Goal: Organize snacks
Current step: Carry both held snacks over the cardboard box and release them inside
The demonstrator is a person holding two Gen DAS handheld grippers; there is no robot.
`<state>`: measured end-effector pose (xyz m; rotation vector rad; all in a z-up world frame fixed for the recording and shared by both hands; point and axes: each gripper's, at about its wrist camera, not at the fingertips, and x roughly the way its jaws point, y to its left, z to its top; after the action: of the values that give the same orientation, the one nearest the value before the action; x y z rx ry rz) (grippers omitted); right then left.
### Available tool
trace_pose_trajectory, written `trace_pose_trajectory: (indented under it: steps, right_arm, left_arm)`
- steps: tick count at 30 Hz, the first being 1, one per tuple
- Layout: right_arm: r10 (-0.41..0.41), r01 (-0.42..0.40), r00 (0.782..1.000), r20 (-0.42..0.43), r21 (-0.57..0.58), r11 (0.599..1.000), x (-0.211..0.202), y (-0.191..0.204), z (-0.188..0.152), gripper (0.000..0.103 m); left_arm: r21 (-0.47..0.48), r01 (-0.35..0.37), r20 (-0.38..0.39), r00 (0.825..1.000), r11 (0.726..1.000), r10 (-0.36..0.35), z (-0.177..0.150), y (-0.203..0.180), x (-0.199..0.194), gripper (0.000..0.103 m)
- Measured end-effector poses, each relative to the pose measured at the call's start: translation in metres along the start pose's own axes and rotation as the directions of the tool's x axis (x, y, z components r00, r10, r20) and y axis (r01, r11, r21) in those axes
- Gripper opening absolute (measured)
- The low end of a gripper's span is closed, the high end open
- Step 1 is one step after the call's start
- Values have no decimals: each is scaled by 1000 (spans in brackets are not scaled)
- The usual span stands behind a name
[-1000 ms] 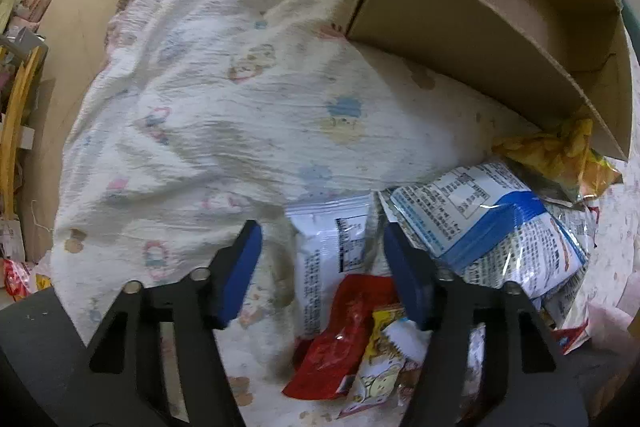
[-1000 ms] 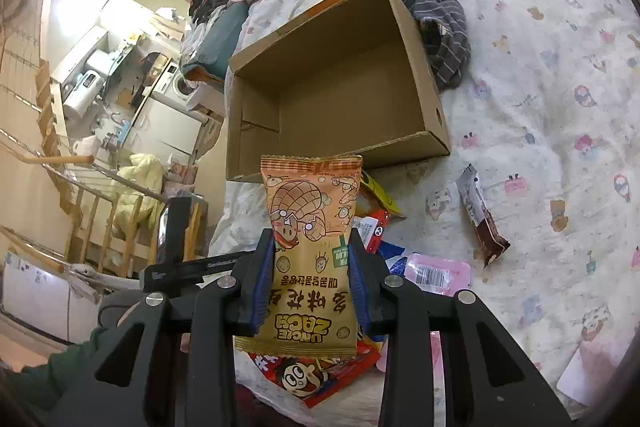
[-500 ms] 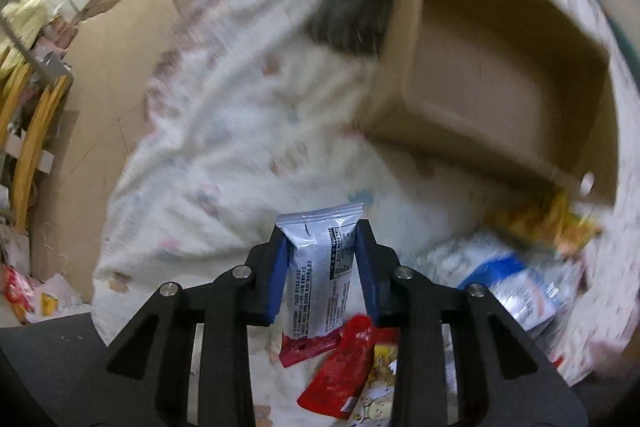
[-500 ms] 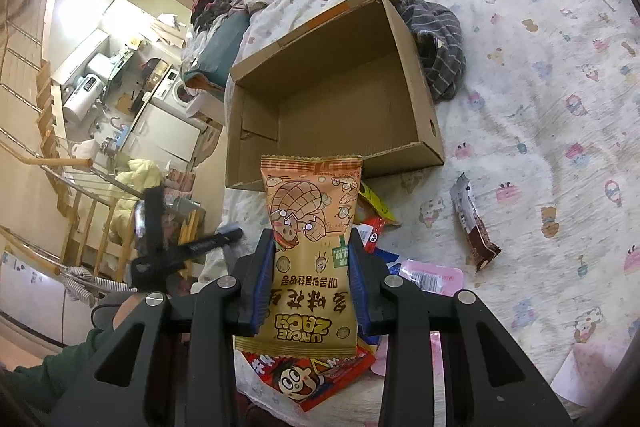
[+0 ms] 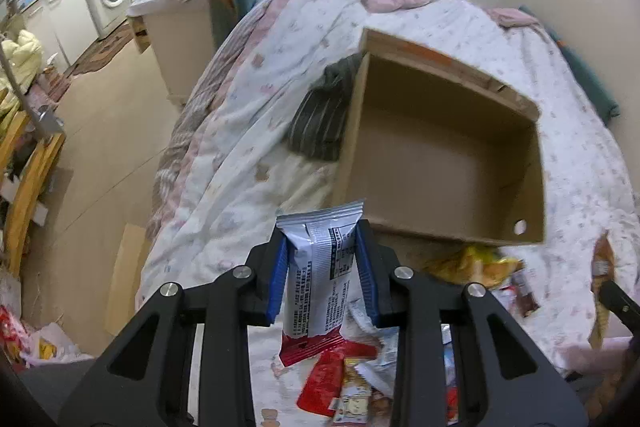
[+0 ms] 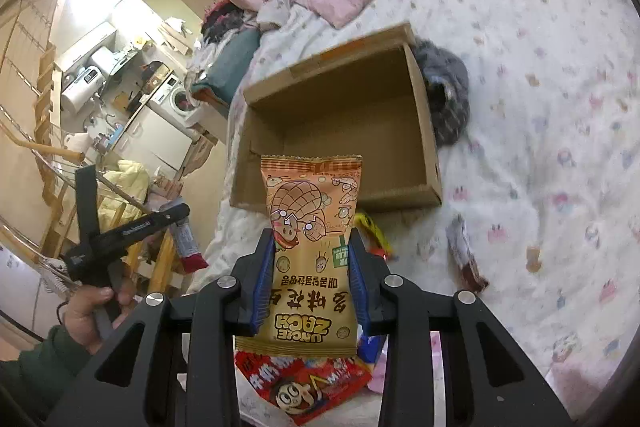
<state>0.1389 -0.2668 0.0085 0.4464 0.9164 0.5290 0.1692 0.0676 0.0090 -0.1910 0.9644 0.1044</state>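
Snacks in both grips. Left gripper (image 5: 322,267), jaws wide a second ago over the pile at 6 o'clock, has since clamped the silver-and-red packet (image 5: 318,279) and lifted it off the bedsheet (image 5: 248,131). Right gripper (image 6: 311,279) keeps its pinch on the orange peanut packet (image 6: 312,251), unchanged. Cardboard box (image 5: 444,155) sits empty at 12 to 1 o'clock. Judgement: pick-up done on both sides; box drop comes next. Remaining pile (image 5: 352,375) still loose below.
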Motion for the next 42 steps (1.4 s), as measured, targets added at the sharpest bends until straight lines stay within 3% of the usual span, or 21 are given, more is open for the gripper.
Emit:
trace_pose_trajectory:
  steps: [5, 11, 21, 31, 38, 42]
  right_arm:
    - [-7, 10, 997, 73, -44, 999, -7, 19, 27, 35]
    - [-18, 28, 994, 104, -96, 995, 2, 38, 59, 35]
    - [-68, 72, 996, 57, -83, 994, 55, 32, 96, 35]
    - [-110, 110, 994, 11, -13, 994, 101, -10, 92, 35]
    - [-144, 144, 990, 2, -5, 990, 117, -21, 92, 35]
    - [-161, 161, 987, -28, 5, 987, 127, -25, 92, 35]
  left_arm:
    - [32, 32, 18, 999, 999, -32, 18, -12, -12, 28]
    - [79, 55, 41, 997, 995, -58, 36, -30, -12, 28]
    - [125, 96, 31, 994, 988, -100, 64, -58, 19, 28]
    - [172, 105, 10, 994, 979, -108, 60, -78, 65, 28]
    - [194, 89, 41, 994, 977, -99, 57, -86, 87, 28]
    - [171, 120, 5, 992, 978, -122, 58, -90, 98, 28]
